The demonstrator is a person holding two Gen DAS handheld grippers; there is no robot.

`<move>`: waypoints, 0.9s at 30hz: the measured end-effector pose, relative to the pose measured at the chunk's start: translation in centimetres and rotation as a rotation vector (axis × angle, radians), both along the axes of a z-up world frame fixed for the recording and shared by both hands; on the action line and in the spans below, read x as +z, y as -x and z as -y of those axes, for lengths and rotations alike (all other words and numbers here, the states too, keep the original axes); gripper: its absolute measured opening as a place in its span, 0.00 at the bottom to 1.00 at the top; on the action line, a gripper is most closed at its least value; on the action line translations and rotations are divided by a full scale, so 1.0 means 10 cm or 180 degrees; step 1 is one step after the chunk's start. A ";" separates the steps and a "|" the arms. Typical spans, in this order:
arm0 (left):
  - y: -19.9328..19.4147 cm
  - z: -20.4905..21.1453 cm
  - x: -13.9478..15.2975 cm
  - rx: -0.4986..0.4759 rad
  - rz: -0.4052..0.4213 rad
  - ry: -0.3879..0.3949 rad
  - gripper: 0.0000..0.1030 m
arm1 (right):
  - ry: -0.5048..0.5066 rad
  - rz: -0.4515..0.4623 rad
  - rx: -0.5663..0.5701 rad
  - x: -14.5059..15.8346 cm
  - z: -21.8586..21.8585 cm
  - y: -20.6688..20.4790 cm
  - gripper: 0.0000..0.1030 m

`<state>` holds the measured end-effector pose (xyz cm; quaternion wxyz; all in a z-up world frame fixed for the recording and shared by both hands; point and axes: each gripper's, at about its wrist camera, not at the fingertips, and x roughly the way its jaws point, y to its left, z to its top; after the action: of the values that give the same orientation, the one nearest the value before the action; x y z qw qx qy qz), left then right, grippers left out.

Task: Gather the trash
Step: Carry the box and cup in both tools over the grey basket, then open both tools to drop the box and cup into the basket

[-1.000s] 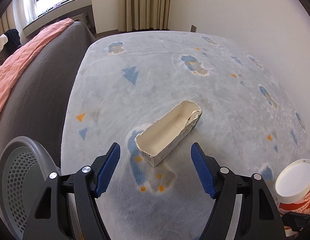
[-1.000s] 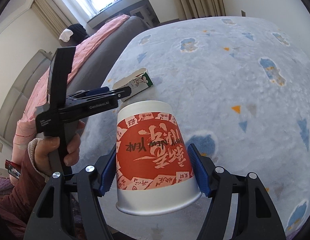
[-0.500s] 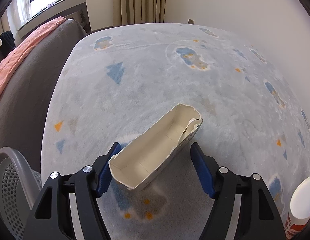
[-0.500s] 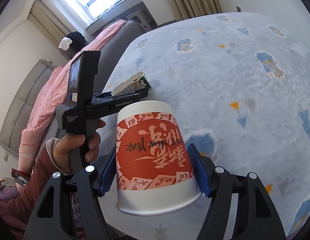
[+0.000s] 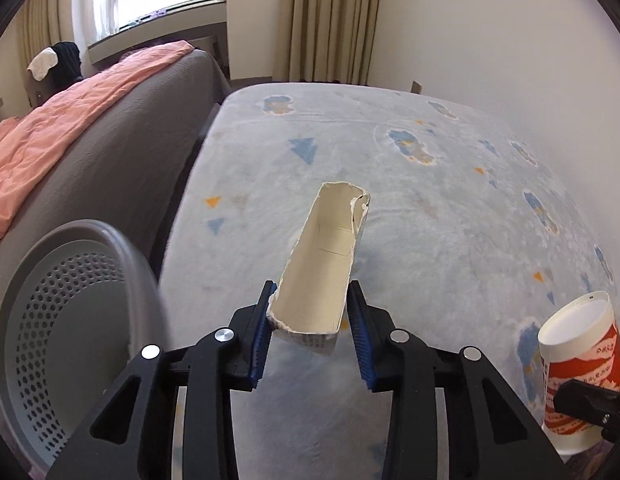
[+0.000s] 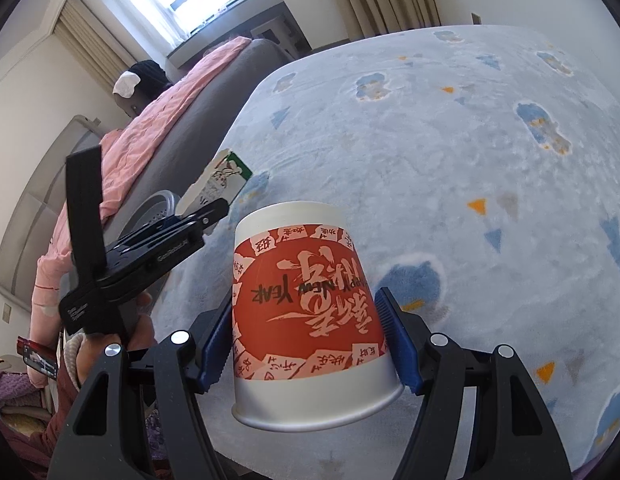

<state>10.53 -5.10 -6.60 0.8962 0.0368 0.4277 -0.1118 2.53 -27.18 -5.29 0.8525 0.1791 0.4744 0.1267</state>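
Observation:
My left gripper (image 5: pixel 312 322) is shut on a torn white cardboard carton (image 5: pixel 326 264), open side up, and holds it lifted above the pale blue carpet (image 5: pixel 430 208). The carton also shows in the right wrist view (image 6: pixel 219 182), sticking out past the left gripper's black body. My right gripper (image 6: pixel 305 338) is shut on an upside-down red-and-white paper cup (image 6: pixel 305 308) held above the carpet. The cup also shows in the left wrist view (image 5: pixel 578 360) at the lower right.
A grey perforated trash bin (image 5: pixel 69 320) stands at the lower left beside the carpet. A grey bed with a pink blanket (image 5: pixel 81 96) runs along the left. The white wall (image 5: pixel 490 32) and curtains (image 5: pixel 330 20) close the far side.
My left gripper has shut on the carton and lifted it off the carpet, turning it lengthwise. The view has tilted up and the bin has come closer. The right gripper still holds the cup.

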 end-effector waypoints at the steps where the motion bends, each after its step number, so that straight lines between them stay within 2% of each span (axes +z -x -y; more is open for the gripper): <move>1: 0.04 -0.08 0.04 0.0054 0.0029 0.0000 0.34 | 0.0007 0.0003 0.0024 0.00 -0.05 -0.01 0.63; 11: 0.46 -1.00 0.28 0.0603 0.0221 -0.0052 0.34 | 0.0003 0.0148 0.0445 0.14 -0.79 -0.31 0.63; 21: 0.60 -1.87 0.23 0.1128 0.0144 -0.0139 0.34 | -0.0002 0.0227 0.1061 0.17 -1.86 -0.67 0.64; 27: 0.55 -2.17 0.18 0.1323 0.0116 -0.0129 0.34 | 0.0069 0.0251 0.1304 0.14 -2.37 -0.85 0.64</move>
<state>4.98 16.58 -4.80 0.9067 -0.0321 0.4120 0.0848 11.02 -3.47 -3.89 0.8288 0.0645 0.4685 0.2992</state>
